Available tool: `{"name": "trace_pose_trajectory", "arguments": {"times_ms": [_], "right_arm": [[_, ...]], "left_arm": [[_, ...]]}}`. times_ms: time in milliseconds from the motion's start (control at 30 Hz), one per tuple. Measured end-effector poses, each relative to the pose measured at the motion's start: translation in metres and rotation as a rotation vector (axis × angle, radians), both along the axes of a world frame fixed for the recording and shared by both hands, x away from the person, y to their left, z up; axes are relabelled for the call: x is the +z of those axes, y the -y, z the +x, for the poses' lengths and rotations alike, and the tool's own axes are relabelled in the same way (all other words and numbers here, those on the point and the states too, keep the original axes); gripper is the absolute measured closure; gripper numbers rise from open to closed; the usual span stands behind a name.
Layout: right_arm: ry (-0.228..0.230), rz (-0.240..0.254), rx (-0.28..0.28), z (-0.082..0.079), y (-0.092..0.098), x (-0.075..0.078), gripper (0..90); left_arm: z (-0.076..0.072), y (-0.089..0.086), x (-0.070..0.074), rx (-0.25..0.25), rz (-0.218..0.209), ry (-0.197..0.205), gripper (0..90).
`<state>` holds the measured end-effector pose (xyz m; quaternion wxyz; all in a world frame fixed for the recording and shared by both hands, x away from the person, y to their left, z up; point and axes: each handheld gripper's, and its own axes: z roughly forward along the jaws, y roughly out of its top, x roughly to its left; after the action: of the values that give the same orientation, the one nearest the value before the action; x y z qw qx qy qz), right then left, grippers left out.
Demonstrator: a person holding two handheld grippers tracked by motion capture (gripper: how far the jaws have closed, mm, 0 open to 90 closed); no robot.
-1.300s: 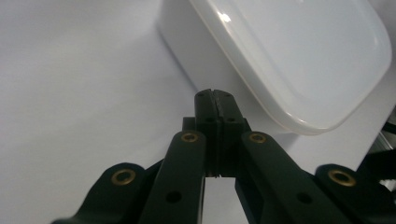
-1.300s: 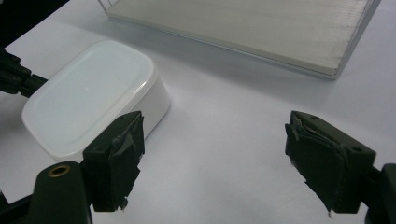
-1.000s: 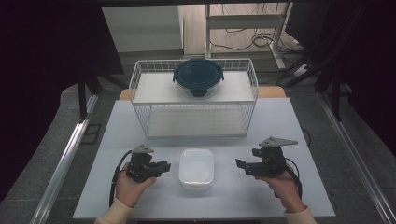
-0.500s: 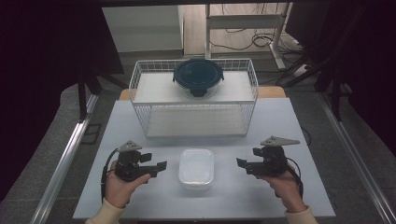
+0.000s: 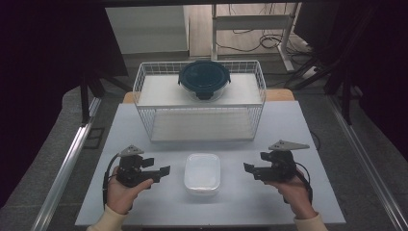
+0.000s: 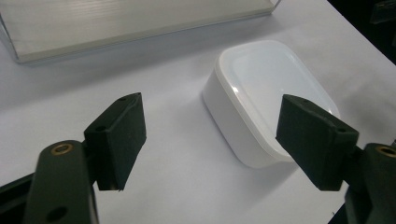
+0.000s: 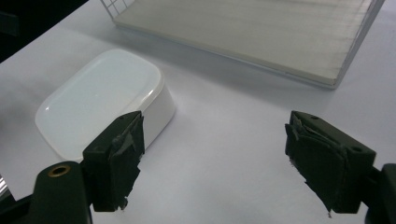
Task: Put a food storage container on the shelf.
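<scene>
We hold the left gripper (image 5: 163, 171), its jaws just opened wide and empty, and the right gripper (image 5: 249, 168), also spread, flanking the white container (image 5: 202, 173) on the table (image 5: 269, 130); its smooth sides could slip if pinched off-centre.

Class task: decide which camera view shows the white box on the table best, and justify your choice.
The high view: the white box appears whole, from above, between both grippers. The left gripper view shows it close up, one end hidden behind a jaw. The right gripper view shows it close too, a jaw covering one corner.
</scene>
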<state>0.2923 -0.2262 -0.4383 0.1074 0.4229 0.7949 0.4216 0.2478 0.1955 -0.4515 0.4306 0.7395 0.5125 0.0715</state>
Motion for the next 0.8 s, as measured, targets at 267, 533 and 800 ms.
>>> {"name": "trace_pose_trajectory", "arguments": {"times_ms": [267,533,800], "right_arm": [[0.023,0.048,0.020,-0.003,-0.003,0.004,18.5],[0.012,0.068,0.057,-0.001,-0.024,0.010,21.6],[-0.082,0.106,0.060,0.010,-0.048,0.004,27.2]], "left_arm": [[0.000,0.004,0.001,-0.009,-0.013,-0.002,22.4],[0.013,0.008,0.002,-0.022,-0.047,-0.030,22.4],[0.030,0.014,-0.007,-0.035,-0.146,-0.102,24.5]]}}
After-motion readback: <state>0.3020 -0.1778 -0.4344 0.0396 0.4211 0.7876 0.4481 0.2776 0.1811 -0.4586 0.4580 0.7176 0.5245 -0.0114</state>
